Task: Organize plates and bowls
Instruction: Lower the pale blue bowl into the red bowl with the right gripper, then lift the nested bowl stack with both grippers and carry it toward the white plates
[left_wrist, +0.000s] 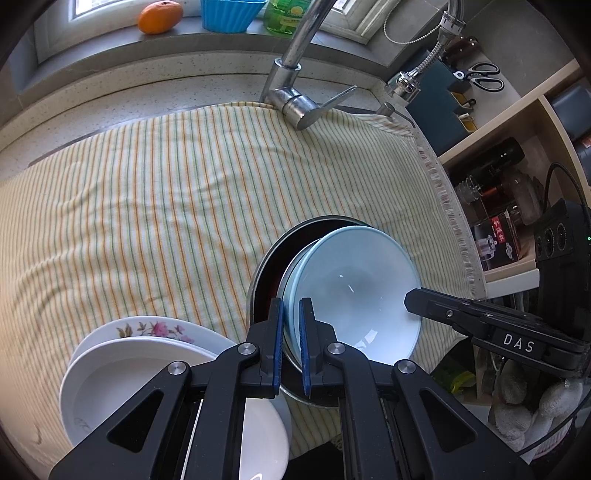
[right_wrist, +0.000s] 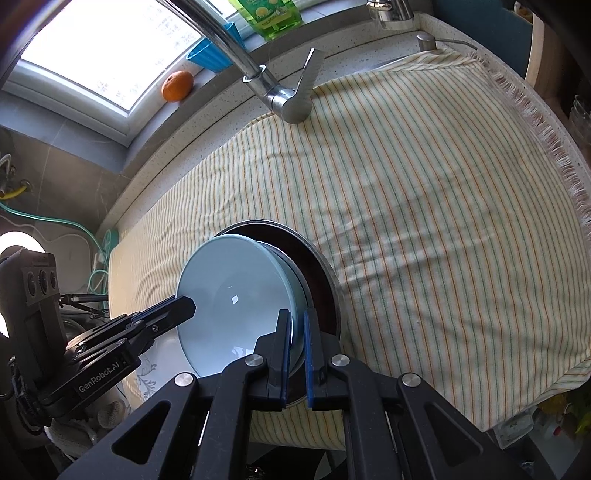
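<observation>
A light blue bowl (left_wrist: 354, 288) (right_wrist: 236, 288) rests tilted in a dark bowl with a metal rim (left_wrist: 264, 269) (right_wrist: 319, 273) on the striped cloth (left_wrist: 147, 203). My left gripper (left_wrist: 291, 306) is shut on the blue bowl's left rim, blue pads on either side of the wall. My right gripper (right_wrist: 296, 317) is shut on the opposite rim. Each gripper shows in the other's view: the right gripper (left_wrist: 413, 301) reaches in from the right, the left gripper (right_wrist: 186, 304) from the left. White plates (left_wrist: 110, 369) are stacked on a floral plate (left_wrist: 159, 328) at the lower left.
A chrome faucet (left_wrist: 291, 99) (right_wrist: 280, 96) stands behind the cloth. An orange (left_wrist: 160, 16), a blue cup (left_wrist: 229, 14) and a green soap bottle (left_wrist: 286, 16) line the windowsill. Scissors (left_wrist: 484, 75) and shelves with bottles (left_wrist: 498, 206) are to the right.
</observation>
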